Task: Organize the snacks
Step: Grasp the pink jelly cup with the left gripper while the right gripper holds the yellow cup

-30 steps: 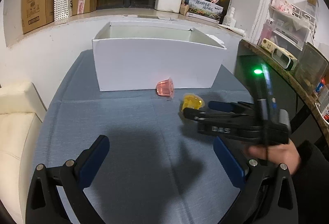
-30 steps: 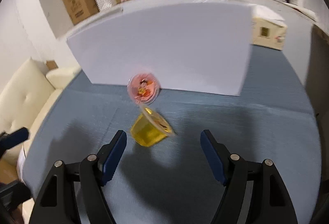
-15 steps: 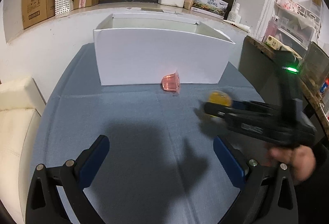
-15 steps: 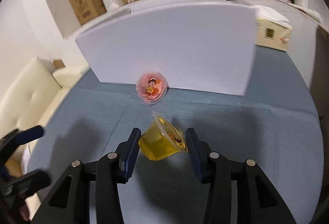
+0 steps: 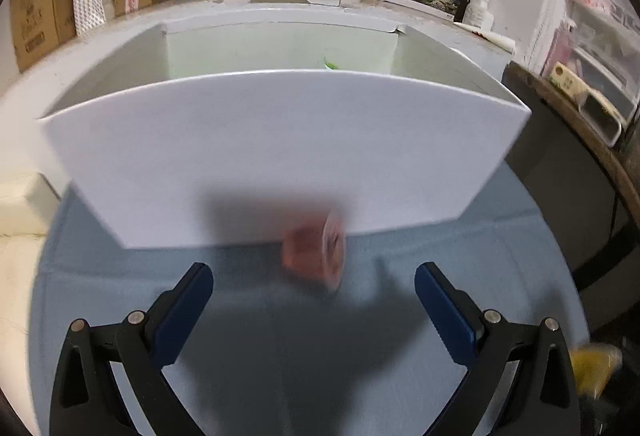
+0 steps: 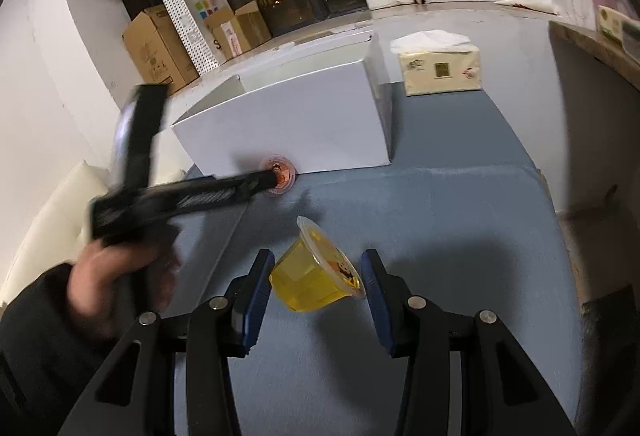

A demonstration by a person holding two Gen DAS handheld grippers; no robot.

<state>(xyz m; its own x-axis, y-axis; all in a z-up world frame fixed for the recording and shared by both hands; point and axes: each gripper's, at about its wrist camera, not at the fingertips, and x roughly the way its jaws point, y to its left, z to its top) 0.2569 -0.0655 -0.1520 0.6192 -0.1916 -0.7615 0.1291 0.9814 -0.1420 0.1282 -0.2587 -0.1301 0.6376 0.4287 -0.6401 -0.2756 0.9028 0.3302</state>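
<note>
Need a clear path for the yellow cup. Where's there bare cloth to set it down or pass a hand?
Bare blue tablecloth lies right of the yellow jelly cup, between the white box and the tissue pack. It is crowded at the box's front wall: the pink jelly cup lies there, with the open left gripper reaching in.

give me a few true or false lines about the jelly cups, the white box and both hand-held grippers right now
1. The right hand-held gripper grips the yellow jelly cup. True.
2. The pink jelly cup is inside the white box. False: it lies on the blue tablecloth against the box's front wall.
3. The left hand-held gripper is open and empty. True.
4. The yellow jelly cup stands upright. False: it is tilted, its lid facing sideways.
5. A tissue pack sits beside the white box. True.
</note>
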